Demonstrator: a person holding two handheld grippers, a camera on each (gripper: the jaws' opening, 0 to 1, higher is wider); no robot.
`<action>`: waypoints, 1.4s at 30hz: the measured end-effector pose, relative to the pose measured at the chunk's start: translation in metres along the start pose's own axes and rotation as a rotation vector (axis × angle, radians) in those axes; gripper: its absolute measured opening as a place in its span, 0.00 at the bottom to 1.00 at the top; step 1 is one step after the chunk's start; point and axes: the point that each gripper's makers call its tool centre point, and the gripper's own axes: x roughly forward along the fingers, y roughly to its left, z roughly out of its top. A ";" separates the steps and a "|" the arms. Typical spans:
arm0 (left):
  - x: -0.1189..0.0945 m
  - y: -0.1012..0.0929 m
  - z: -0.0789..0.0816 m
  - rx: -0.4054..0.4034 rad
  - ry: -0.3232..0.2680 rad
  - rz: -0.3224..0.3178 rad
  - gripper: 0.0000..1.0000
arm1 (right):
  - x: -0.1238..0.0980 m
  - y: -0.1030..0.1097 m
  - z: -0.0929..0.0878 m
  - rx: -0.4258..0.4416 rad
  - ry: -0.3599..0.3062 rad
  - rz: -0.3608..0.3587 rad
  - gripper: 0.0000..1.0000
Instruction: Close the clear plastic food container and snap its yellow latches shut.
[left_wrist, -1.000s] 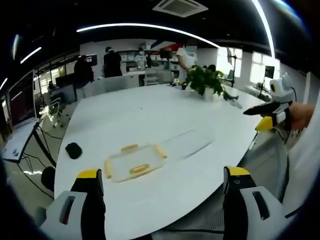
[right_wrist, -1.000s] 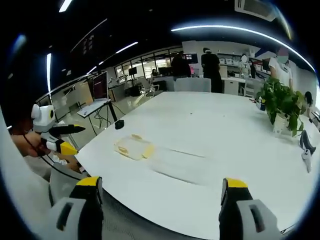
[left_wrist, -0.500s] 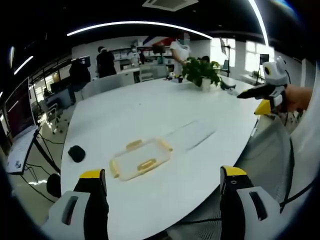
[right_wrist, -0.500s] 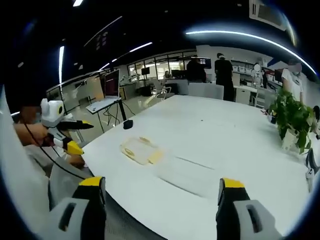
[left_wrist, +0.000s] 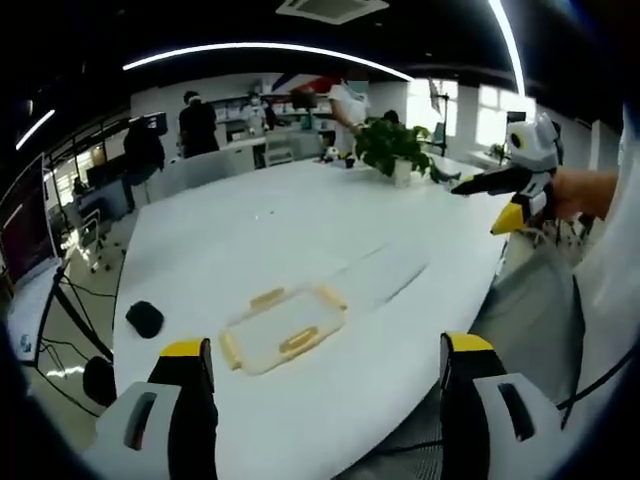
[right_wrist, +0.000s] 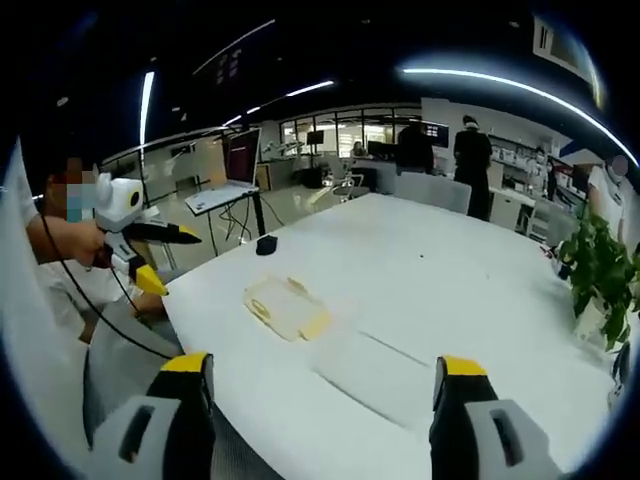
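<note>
We hold both grippers, left (left_wrist: 320, 375) and right (right_wrist: 318, 390), above the table (left_wrist: 300, 220) edge with jaws wide, holding nothing. The container (left_wrist: 283, 331) lies near, its clear lid (left_wrist: 385, 278) apparently flat beside it. Next we reach for the lid.

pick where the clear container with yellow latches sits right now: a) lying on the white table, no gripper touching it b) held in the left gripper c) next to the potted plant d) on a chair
a: the clear container lies flat on the white table, while the left gripper stays open short of it and the right gripper is open too.
</note>
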 end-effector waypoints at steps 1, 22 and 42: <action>0.001 0.002 0.000 0.011 0.003 -0.001 0.91 | 0.002 0.000 0.001 -0.006 0.002 0.003 0.91; 0.015 0.038 0.020 0.151 0.017 -0.126 0.91 | 0.058 0.015 0.027 -0.144 0.031 0.126 0.89; 0.039 0.076 0.003 0.231 0.079 -0.175 0.86 | 0.107 0.023 0.039 -0.292 0.050 0.219 0.85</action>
